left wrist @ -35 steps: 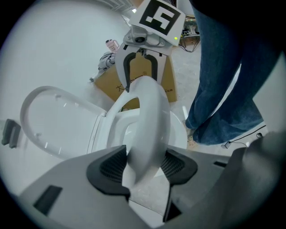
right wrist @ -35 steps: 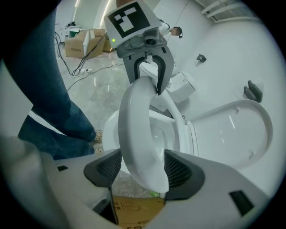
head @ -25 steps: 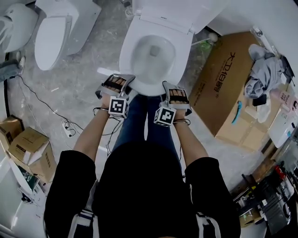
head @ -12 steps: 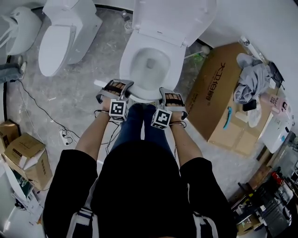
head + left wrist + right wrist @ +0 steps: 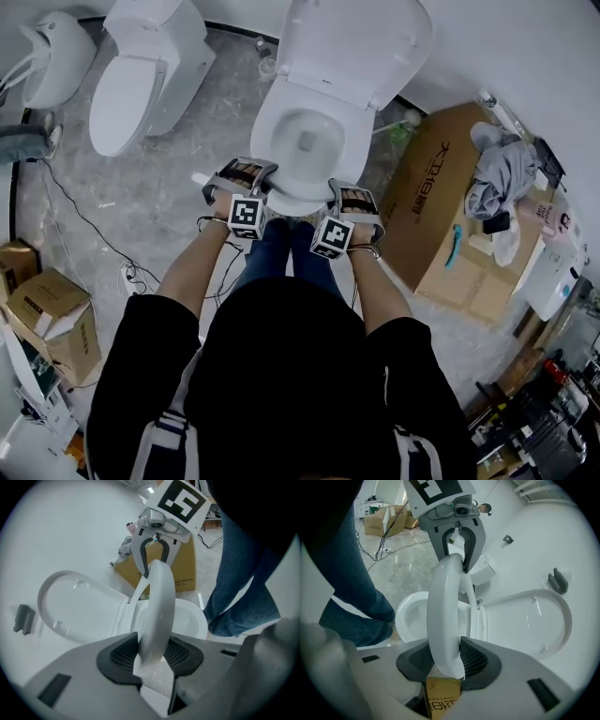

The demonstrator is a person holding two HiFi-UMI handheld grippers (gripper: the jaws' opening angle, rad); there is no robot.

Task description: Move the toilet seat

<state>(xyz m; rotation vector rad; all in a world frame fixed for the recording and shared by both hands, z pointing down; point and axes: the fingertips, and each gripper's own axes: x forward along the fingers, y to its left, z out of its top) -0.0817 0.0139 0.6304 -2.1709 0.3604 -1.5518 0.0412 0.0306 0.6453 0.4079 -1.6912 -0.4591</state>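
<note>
1. Between the left gripper's [image 5: 246, 171] jaws: seat [image 5: 157, 597] rim is sitting edge-on, raised off the bowl [image 5: 410, 616]; jaws are closing, pads pressing it.
2. Between the right gripper's [image 5: 352, 194] jaws: opposite rim, jaws likewise closing onto it.
3. Beyond both: lid [image 5: 352, 42] is standing open.
4. Risk: the glossy rim could slip if one grip lags, and the seat would slam onto the bowl.

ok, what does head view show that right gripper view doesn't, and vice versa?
Head view only: the clothes heap at right and the person's black top. Right gripper view only: the grip up close, the right gripper closing its fingers with the toilet seat edge-on between them. Both: the bowl, the raised lid, the person's jeans.
</note>
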